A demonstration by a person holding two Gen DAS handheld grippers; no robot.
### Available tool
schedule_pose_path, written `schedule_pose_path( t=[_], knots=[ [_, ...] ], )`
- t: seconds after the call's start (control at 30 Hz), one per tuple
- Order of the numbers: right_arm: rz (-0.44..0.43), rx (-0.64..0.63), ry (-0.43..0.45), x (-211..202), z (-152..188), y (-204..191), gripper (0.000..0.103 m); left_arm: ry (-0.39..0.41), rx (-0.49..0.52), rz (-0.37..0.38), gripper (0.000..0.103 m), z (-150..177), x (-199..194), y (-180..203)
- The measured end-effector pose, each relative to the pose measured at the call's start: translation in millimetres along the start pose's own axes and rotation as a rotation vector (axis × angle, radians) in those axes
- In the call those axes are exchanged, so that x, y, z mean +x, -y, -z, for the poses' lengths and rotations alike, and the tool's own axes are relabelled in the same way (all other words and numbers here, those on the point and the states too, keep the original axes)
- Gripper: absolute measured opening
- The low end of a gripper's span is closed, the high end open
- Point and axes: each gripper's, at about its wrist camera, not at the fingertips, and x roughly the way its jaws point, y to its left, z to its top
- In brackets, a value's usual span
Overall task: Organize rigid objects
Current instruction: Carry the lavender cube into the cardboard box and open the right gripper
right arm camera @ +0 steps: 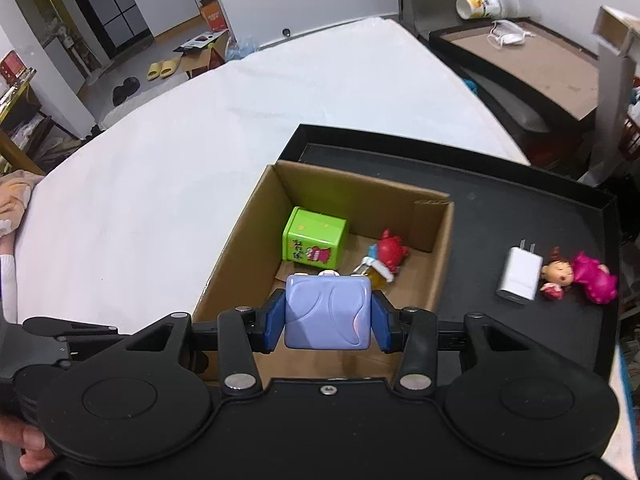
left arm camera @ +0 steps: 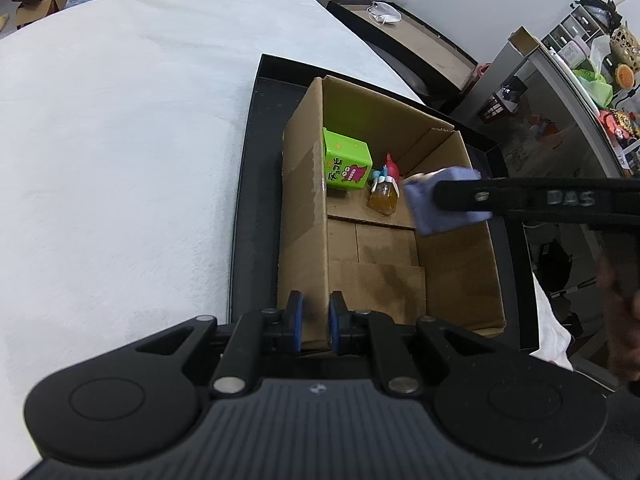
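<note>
Gripping a lavender-blue case [right arm camera: 326,312] between both blue pads [right arm camera: 273,322], right gripper [right arm camera: 326,322] poised above the near part of an open cardboard box [right arm camera: 236,248]; pads pressed against the case's left and right sides, case square-on to the camera with rounded corners and faint curved lines across its face. Seen from the left wrist, same case [left arm camera: 436,208] hanging over the box's right wall, clamped at the tip of the right gripper's black finger [left arm camera: 464,196]. Beyond the case, on the box floor: green tin [right arm camera: 314,242] at the far left, red figurine [right arm camera: 392,254] to its right, small amber bottle [right arm camera: 374,272] just ahead of the case's upper right corner, touching the figurine or nearly so. Right of the gripper, outside the box, on a black tray [right arm camera: 500,216]: white charger [right arm camera: 519,276] and, just beside it, a doll in pink [right arm camera: 580,278] lying on its side. Box standing inside the tray, tray on a white cloth surface [right arm camera: 200,160].

Left gripper [left arm camera: 316,322] closed narrow on the box's near-left wall [left arm camera: 308,240], cardboard edge [left arm camera: 316,312] pinched between its blue pads [left arm camera: 295,320].
</note>
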Motion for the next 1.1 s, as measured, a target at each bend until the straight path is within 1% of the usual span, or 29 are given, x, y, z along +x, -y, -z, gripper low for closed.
schedule_pose_path(
  t=[0.2, 0.37, 0.67, 0.77, 0.8, 0.87, 0.9, 1.1],
  knots=[
    [-0.016, 0.015, -0.05, 27, -2, -4, 0.043, 0.001, 0.006, 0.021, 0.013, 1, 0, -4],
    [-0.019, 0.02, -0.065, 36, -2, -6, 0.043, -0.004, -0.009, 0.042, 0.014, -1, 1, -8],
    [-0.012, 0.044, -0.078, 46, -2, -8, 0.043, -0.004, -0.005, 0.041, 0.014, 0, 1, -8],
    [-0.049, 0.074, -0.065, 47, -2, -8, 0.044, -0.005, 0.004, 0.031, 0.014, -1, 1, -5],
    [-0.071, 0.091, -0.058, 47, -2, -7, 0.046, -0.005, 0.007, 0.027, 0.014, 0, 1, -5],
    [-0.124, 0.122, -0.057, 44, -3, -6, 0.045, -0.012, 0.008, 0.014, 0.014, 0, 1, -4],
    [-0.136, 0.125, -0.049, 40, -3, -6, 0.045, -0.01, 0.006, 0.008, 0.014, 0, 1, -4],
    [-0.114, 0.111, -0.016, 20, -4, -2, 0.045, -0.014, 0.001, -0.003, 0.014, 0, 1, -2]
  ],
)
